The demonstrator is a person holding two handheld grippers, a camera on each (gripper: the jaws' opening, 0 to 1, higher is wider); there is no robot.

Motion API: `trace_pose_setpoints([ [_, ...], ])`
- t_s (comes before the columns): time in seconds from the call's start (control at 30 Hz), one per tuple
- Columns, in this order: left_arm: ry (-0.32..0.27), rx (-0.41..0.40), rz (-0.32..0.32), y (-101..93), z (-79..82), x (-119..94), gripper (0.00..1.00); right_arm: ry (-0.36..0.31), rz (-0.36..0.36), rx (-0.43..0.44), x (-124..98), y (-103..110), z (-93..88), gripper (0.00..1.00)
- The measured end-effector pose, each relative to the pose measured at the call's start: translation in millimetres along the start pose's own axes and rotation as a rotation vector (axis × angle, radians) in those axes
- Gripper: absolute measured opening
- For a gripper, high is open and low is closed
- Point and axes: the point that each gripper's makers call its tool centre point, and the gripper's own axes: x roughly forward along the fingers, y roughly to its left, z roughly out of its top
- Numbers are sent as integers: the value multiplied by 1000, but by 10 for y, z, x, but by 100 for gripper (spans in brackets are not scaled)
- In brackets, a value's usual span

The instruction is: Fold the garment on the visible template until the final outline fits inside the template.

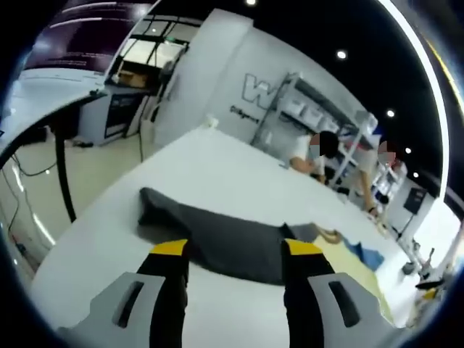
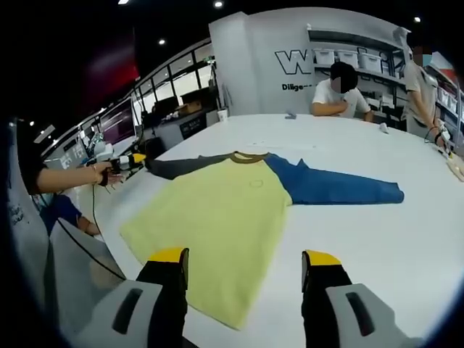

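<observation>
A long-sleeved shirt lies flat on the white table (image 2: pixel 406 239). It has a pale yellow body (image 2: pixel 225 210), a dark grey sleeve (image 2: pixel 185 165) and a blue sleeve (image 2: pixel 341 190). My right gripper (image 2: pixel 246 257) is open, its yellow-tipped jaws held over the near hem of the body. My left gripper (image 1: pixel 236 250) is also open, with the grey sleeve (image 1: pixel 225 239) lying just ahead between its jaws. In the right gripper view, a hand (image 2: pixel 98 174) holds the left gripper (image 2: pixel 132 162) at the cuff end of that sleeve. The blue sleeve (image 1: pixel 370 255) shows beyond the collar.
Two people (image 2: pixel 337 94) (image 2: pixel 424 87) are at the table's far side, in front of white shelves (image 2: pixel 362 54). The table edge (image 1: pixel 94 210) drops to the floor on the left, where a black cable (image 1: pixel 64 181) hangs. Small items (image 1: pixel 424 268) lie at the far right.
</observation>
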Motion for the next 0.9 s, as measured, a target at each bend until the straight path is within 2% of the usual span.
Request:
trace_pose_setpoints([
  [0.17,-1,-37,37,170,31,123,46,10,-9,-8,-10,-48,-13,58],
  [0.23,-9,-75,30,173,48,169,48,24,-8,-16,-9,-50,-36,57],
  [0.33,1,-125,37,278,26,268,53,39,-4,-19,-23,32,-33,56],
  [0.4,-13,-156,39,306,45,308,53,38,1,-11,-21,43,-28,56],
  [0.53,-26,-173,55,378,99,357,43,23,9,0,-22,81,29,54],
  [0.57,-43,-215,90,389,108,360,39,22,10,-3,-13,79,50,54],
  [0.6,-95,-257,132,504,204,395,33,22,10,-6,5,55,71,53],
  [0.63,-119,-273,150,535,245,403,25,21,10,-7,8,48,73,52],
  [0.67,-126,-262,140,553,301,435,18,16,8,-3,21,23,80,52],
  [0.73,-130,-296,157,562,300,428,0,11,9,5,29,26,86,52],
  [0.77,-121,-318,171,578,282,420,0,9,10,6,19,84,117,51],
  [0.9,-132,-299,165,586,303,419,0,9,12,4,20,97,122,50],
])
